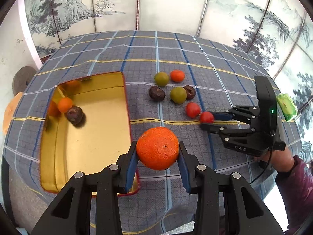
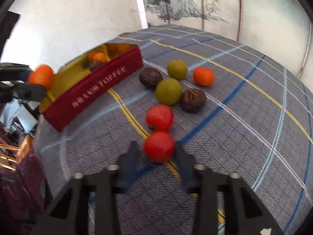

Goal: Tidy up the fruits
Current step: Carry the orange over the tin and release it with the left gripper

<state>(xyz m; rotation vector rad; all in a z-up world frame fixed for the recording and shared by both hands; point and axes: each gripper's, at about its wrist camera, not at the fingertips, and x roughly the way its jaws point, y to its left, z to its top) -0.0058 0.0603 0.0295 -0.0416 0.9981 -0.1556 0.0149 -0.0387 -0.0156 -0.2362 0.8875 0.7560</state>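
Plaid tablecloth (image 1: 195, 58) w/ painted screen (image 1: 176, 5) behind.

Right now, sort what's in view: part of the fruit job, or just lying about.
Job: orange in the left hand-held gripper; toffee tin; red fruit between the right hand-held gripper fingers; loose fruit.
Lying about: green packet; checked tablecloth.

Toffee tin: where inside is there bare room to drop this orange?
The toffee tin has bare gold floor across its near and right side. Its far-left corner is crowded by a small orange and a dark fruit. The left gripper holds the large orange just outside the right wall.
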